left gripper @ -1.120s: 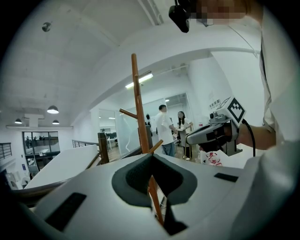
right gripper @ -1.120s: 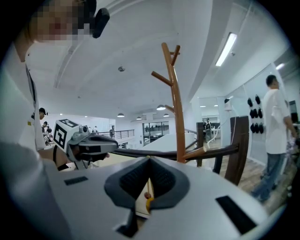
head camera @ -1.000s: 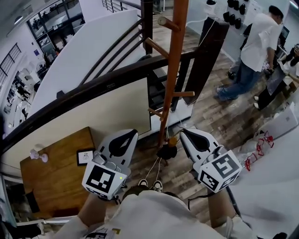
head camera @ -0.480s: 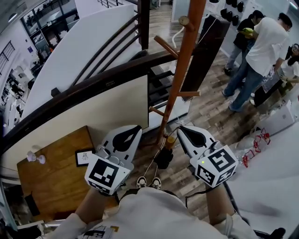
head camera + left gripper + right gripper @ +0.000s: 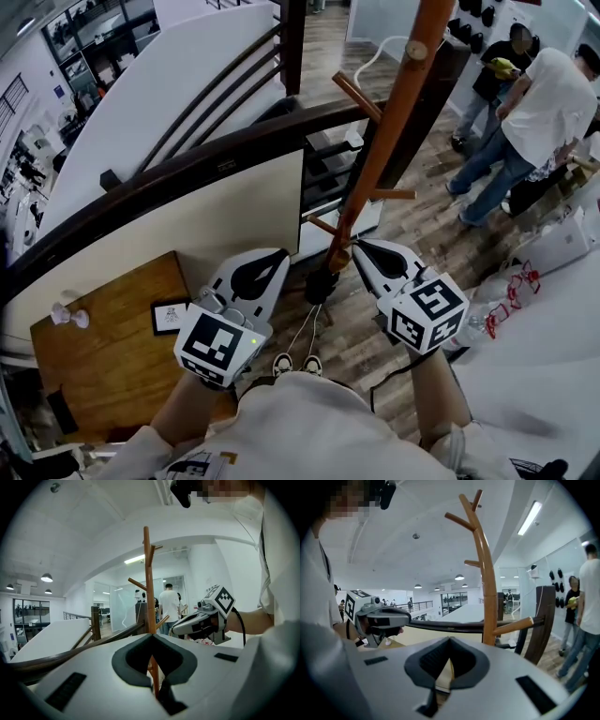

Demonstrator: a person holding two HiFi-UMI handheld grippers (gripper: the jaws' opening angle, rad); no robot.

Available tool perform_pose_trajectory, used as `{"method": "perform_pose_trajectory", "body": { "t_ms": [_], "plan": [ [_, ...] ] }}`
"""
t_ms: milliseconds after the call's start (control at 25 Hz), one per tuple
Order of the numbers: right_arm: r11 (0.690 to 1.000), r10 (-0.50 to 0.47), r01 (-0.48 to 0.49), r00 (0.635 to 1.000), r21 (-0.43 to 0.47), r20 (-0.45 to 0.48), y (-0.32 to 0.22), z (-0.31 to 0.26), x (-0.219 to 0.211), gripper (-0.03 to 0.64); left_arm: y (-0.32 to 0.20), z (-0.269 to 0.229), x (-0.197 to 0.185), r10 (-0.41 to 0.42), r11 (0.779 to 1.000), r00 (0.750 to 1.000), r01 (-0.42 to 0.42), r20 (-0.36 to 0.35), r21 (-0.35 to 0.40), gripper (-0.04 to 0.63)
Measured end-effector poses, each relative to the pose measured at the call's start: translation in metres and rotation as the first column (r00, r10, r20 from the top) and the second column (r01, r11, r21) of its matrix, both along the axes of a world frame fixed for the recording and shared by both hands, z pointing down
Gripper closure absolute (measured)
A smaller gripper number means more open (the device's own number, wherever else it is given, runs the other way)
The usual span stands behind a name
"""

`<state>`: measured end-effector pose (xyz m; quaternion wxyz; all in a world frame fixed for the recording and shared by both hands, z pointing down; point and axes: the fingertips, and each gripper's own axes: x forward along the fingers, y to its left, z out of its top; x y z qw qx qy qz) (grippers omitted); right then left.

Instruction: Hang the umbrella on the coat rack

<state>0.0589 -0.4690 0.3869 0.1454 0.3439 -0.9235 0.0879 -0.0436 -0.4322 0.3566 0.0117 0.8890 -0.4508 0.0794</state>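
The wooden coat rack (image 5: 380, 141) stands just ahead of me, a brown pole with short pegs (image 5: 354, 94) angled upward. My left gripper (image 5: 280, 254) sits left of its lower part and my right gripper (image 5: 357, 246) close to its right, tips pointing at the pole. Both are shut with nothing between the jaws. The pole (image 5: 148, 573) rises straight past the left gripper's tips, with the right gripper (image 5: 197, 620) beside it. In the right gripper view the rack (image 5: 487, 588) stands right of centre and the left gripper (image 5: 379, 616) shows at the left. I see no umbrella in any view.
A dark curved railing (image 5: 187, 173) with a pale panel runs behind the rack. A wooden table (image 5: 112, 328) lies below at the left. A tall dark panel (image 5: 422, 94) stands beyond the rack. Several people (image 5: 534, 103) stand on the wood floor at the right.
Both grippers have moved up and closer to the rack's pole, the right one nearly against it. The people at the right have shifted. Both grippers stay shut.
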Motion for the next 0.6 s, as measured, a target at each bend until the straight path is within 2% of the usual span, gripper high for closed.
{"method": "perform_pose_trajectory", "body": {
  "t_ms": [280, 600],
  "plan": [
    [0.999, 0.015, -0.016, 1.0, -0.029, -0.027, -0.037, 0.024, -0.003, 0.614, -0.016, 0.005, -0.006, 0.007, 1.0, 1.0, -0.007, -0.013, -0.006, 0.592],
    [0.99, 0.062, -0.069, 0.997, -0.121, -0.054, -0.059, 0.069, 0.009, 0.614, -0.028, 0.019, -0.012, 0.002, 0.999, 1.0, -0.002, -0.01, -0.038, 0.592]
  ]
}}
